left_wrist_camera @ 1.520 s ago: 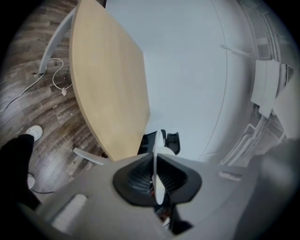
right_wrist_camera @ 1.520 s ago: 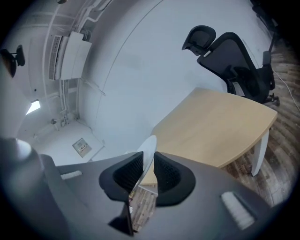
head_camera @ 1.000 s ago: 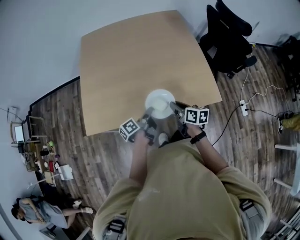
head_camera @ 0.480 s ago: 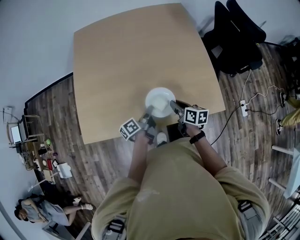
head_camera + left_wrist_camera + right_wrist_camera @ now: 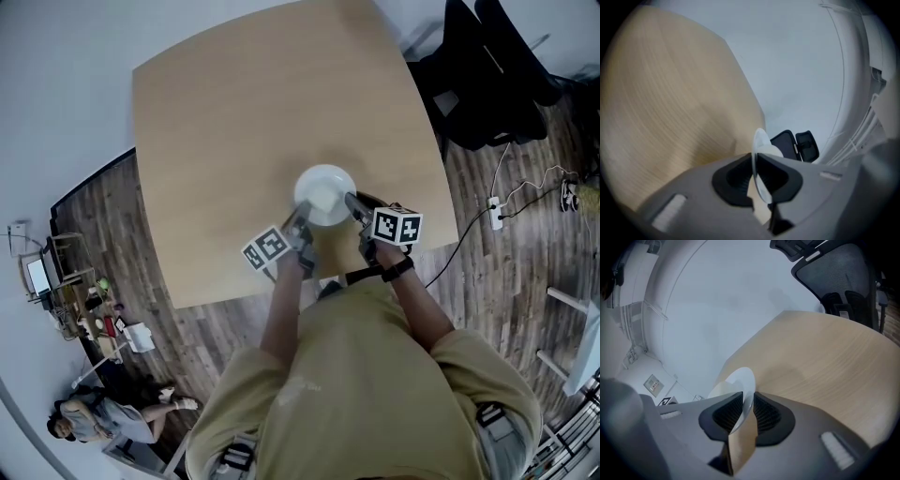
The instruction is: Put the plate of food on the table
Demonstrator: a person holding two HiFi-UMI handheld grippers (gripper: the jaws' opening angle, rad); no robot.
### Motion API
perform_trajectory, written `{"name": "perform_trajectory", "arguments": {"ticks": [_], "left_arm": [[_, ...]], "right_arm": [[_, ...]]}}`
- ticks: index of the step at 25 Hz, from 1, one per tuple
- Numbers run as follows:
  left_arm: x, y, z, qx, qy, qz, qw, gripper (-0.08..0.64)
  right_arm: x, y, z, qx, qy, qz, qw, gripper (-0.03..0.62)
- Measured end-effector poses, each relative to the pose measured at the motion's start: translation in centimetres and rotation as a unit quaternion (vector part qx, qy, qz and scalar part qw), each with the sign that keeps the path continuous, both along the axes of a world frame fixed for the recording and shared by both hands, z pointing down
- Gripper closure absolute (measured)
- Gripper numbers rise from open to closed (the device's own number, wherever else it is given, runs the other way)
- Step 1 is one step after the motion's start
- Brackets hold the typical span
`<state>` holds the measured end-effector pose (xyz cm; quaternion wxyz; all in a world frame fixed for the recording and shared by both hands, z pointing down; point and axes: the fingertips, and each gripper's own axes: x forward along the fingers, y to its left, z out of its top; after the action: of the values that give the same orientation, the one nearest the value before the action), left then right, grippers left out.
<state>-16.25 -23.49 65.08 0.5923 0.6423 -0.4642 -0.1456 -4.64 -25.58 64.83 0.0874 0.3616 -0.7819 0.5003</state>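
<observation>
A white plate with pale food on it is over the near part of the light wooden table. In the head view I cannot tell whether it rests on the table top. My left gripper has the plate's near-left rim between its pads; the jaws are opening, and the pads still look to be against the rim. My right gripper is shut on the right rim. Seen edge-on, the rim runs between the ribbed pads of the left gripper and of the right gripper.
A black office chair stands past the table's far right corner. A power strip with a white cable lies on the wood floor to the right. At the lower left a person sits near small clutter.
The plate and both grippers have moved from the table's near edge to farther in over the table top. Both grippers stay at the plate's rim.
</observation>
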Motion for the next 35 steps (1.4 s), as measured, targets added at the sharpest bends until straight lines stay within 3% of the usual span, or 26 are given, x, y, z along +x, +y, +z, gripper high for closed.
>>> {"name": "perform_trajectory", "arguments": {"ticks": [6, 11, 20, 27, 31, 35], "left_arm": [[0.0, -5.0, 2.3, -0.026, -0.063, 0.014, 0.9976, 0.5], [-0.3, -8.0, 3.6, -0.044, -0.075, 0.004, 0.9962, 0.499], [-0.2, -12.7, 6.0, -0.05, -0.137, 0.023, 0.989, 0.491], [-0.1, -14.8, 7.2, -0.051, -0.202, 0.051, 0.9766, 0.469], [0.0, -15.6, 8.0, -0.059, -0.279, 0.09, 0.9543, 0.442], [-0.2, -16.6, 8.4, -0.057, -0.262, 0.087, 0.9593, 0.456]], "right_arm": [[-0.3, -5.4, 1.6, -0.007, 0.008, -0.003, 1.0, 0.525], [-0.5, -8.4, 2.9, -0.017, 0.015, -0.008, 1.0, 0.521], [-0.4, -12.8, 6.5, -0.038, 0.025, -0.006, 0.999, 0.508], [-0.1, -14.7, 7.6, -0.042, 0.026, -0.004, 0.999, 0.506], [0.1, -15.7, 8.1, -0.043, 0.036, -0.007, 0.998, 0.508], [0.0, -16.6, 8.6, -0.042, 0.046, -0.016, 0.998, 0.505]]}}
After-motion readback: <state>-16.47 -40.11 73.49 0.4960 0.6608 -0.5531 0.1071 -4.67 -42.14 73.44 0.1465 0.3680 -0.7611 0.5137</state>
